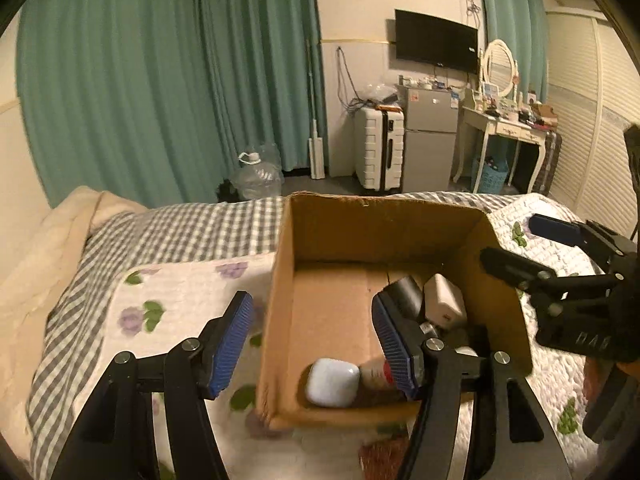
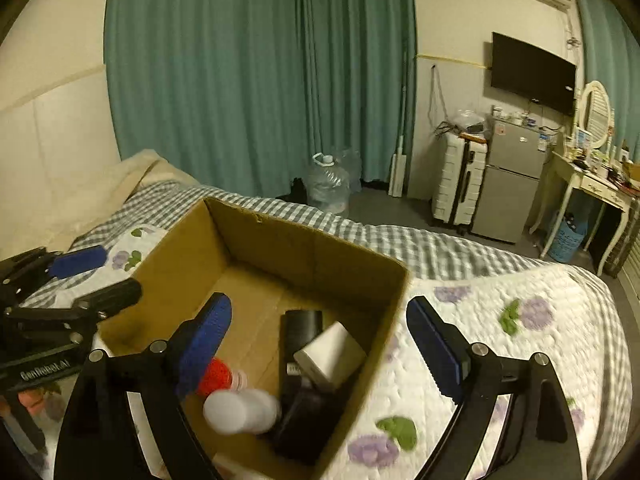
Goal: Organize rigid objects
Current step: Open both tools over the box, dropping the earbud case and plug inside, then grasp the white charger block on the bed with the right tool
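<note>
An open cardboard box (image 1: 360,224) (image 2: 304,244) sits on the bed. Inside lie a pale blue rounded case (image 1: 332,382), a white charger block (image 1: 444,302) (image 2: 330,354), a black device (image 1: 406,294) (image 2: 300,332), a red-capped bottle (image 2: 218,376) and a white bottle (image 2: 240,406). My left gripper (image 1: 314,344) is open and empty, straddling the box's left wall. My right gripper (image 2: 320,344) is open and empty, straddling the box's right wall; it also shows in the left wrist view (image 1: 532,248).
The bed has a floral quilt (image 2: 500,332) over a grey checked sheet (image 1: 188,228). Beyond the bed stand a water jug (image 1: 256,178), a white suitcase (image 1: 380,152), a small fridge (image 1: 430,136) and a dressing table (image 1: 508,128).
</note>
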Motion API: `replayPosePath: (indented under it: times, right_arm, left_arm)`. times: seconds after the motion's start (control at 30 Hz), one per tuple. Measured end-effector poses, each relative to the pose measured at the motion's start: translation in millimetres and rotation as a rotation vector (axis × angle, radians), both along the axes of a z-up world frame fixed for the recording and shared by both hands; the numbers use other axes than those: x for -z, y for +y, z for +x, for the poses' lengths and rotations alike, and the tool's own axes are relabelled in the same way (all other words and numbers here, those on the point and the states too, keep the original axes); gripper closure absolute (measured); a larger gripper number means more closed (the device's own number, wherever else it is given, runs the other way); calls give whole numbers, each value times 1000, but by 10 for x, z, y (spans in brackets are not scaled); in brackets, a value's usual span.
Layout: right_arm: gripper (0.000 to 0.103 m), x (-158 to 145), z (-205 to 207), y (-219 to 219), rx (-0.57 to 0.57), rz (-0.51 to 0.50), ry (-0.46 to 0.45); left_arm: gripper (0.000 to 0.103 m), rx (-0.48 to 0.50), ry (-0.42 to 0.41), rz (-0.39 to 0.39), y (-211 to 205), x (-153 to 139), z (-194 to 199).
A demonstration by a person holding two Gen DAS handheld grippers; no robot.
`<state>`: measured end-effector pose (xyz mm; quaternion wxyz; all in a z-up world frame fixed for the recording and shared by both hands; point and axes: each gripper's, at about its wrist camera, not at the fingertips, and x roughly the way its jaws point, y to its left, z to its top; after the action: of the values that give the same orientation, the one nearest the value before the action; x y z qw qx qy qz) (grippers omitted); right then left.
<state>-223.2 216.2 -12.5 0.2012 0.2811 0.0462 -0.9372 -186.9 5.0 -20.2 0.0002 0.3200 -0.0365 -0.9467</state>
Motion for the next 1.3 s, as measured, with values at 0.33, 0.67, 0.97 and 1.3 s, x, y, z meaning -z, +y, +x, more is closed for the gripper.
replayPosePath:
  times: [0.33,0.67,0.97,1.3]
  right_arm:
    - [11,390,854,198,32,-3,-108]
    - [11,1067,678,-155,-6,74,-271]
    - [10,1408,392,-447,-2,114,-332]
    - [40,1516,370,-397,-19,99,-368]
  left_arm:
    - [36,-63,-87,55,-172,354,699]
    - [36,-97,-180,34,-207,932,696]
    - [36,-141,-211,56,-378,1046,663]
    - [36,-135,-226,35,-340,1082,653]
